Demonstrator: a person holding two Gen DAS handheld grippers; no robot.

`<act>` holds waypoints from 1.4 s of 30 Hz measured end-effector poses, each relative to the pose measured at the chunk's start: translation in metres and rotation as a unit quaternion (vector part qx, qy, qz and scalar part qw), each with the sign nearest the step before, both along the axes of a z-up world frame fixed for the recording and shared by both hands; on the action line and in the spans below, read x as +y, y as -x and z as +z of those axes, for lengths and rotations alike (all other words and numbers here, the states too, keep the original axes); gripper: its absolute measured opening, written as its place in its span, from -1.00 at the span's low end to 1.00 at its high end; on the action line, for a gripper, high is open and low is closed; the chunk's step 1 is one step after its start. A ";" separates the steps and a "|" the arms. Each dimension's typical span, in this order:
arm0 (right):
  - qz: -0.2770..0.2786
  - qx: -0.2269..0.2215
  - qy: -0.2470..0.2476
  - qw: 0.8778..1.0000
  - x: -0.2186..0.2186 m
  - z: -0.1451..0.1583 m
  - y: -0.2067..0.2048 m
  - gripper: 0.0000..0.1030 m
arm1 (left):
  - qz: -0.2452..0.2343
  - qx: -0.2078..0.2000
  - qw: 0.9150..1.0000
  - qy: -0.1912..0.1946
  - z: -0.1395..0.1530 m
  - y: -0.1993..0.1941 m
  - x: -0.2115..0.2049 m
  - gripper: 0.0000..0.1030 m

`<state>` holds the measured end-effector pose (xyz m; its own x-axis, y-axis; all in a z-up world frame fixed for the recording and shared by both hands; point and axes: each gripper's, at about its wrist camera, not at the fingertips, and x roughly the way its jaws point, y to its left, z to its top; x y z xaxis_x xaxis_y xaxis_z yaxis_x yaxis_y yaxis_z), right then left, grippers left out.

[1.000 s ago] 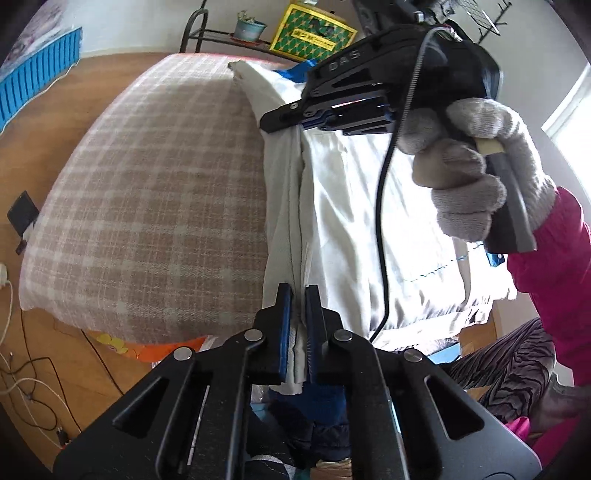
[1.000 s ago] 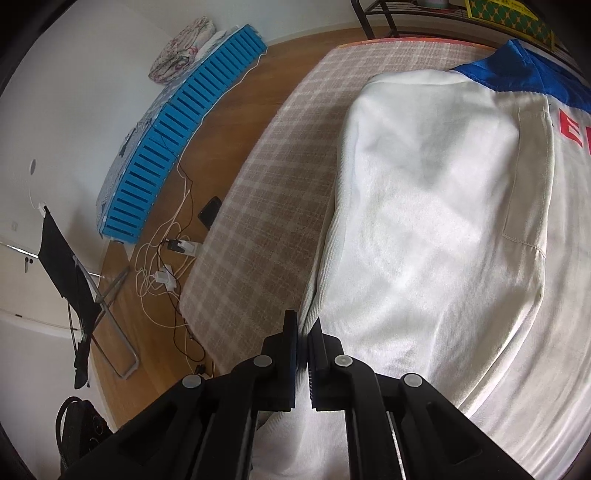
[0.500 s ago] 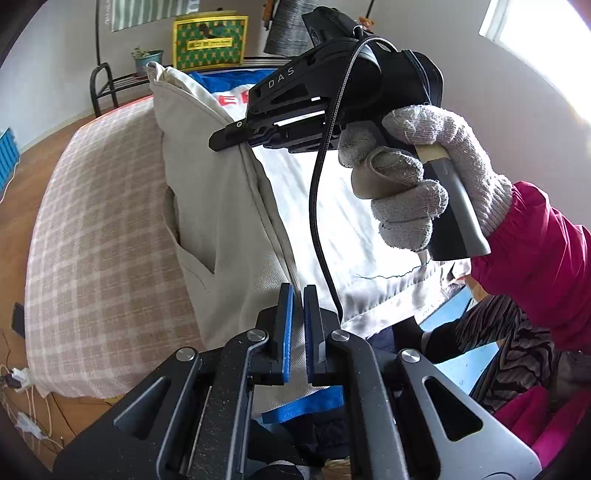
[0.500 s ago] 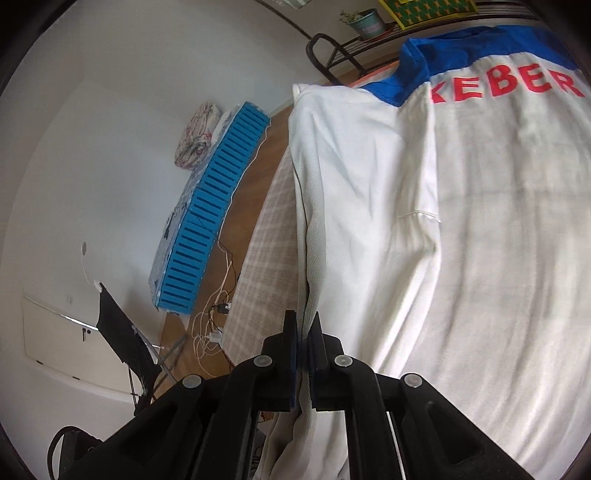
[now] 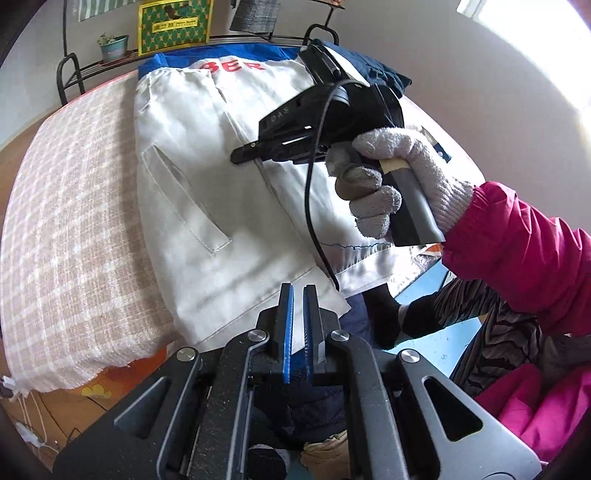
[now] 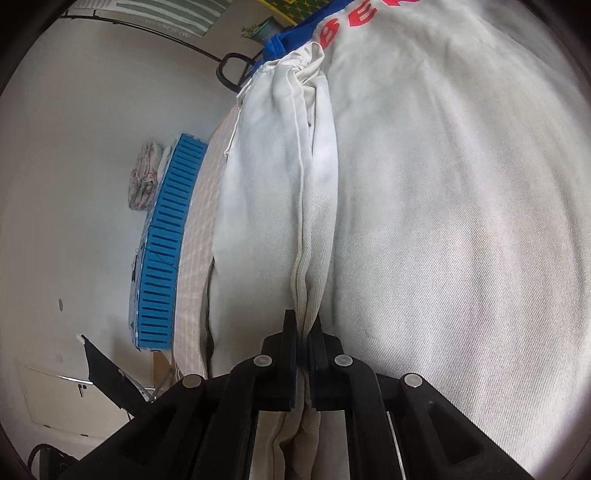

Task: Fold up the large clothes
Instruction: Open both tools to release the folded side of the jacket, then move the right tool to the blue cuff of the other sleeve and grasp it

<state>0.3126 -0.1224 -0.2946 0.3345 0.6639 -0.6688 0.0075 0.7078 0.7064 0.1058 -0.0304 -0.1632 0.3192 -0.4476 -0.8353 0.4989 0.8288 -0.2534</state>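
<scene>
A large white jacket [image 5: 229,206] with a blue collar and red letters lies on the plaid bed [image 5: 62,206]. Its left side panel, with a slit pocket, is folded over the middle. My left gripper [image 5: 298,291] is shut on the jacket's hem at the bed's near edge. My right gripper [image 5: 243,154], held by a gloved hand, is over the jacket's middle. In the right wrist view it [image 6: 303,325] is shut on a bunched seam of the white jacket [image 6: 443,221].
A black metal rack [image 5: 77,70] with a plant pot [image 5: 112,46] and a green box [image 5: 171,24] stands behind the bed. A blue slatted mat [image 6: 162,254] lies on the floor at the left. Dark clothes [image 5: 369,72] lie at the bed's far right.
Both grippers have carried the jacket's left edge across to the right. The side panel, which stood up before, now lies flatter over the middle.
</scene>
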 end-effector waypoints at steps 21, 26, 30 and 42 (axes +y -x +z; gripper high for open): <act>0.019 -0.151 0.201 0.968 -0.035 0.089 0.090 -0.30 | 0.097 0.034 0.994 0.030 -0.080 -0.064 0.014 -0.95; -0.003 -0.162 0.237 0.958 -0.066 0.097 0.108 -0.30 | 0.086 0.030 0.996 0.012 -0.073 -0.063 0.011 -0.95; -0.030 -0.170 0.243 0.955 -0.096 0.104 0.122 -0.16 | 0.090 0.014 0.996 0.026 -0.051 -0.058 0.007 -0.94; -0.138 -0.187 0.285 0.930 -0.192 0.123 0.166 0.36 | 0.065 -0.085 0.993 0.041 0.038 -0.052 -0.047 0.14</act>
<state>0.1465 -0.3144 -0.1715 0.7197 0.0921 -0.6881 0.0732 0.9756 0.2071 0.1574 -0.0774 -0.1256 0.5122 -0.4581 -0.7265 0.4306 0.8688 -0.2443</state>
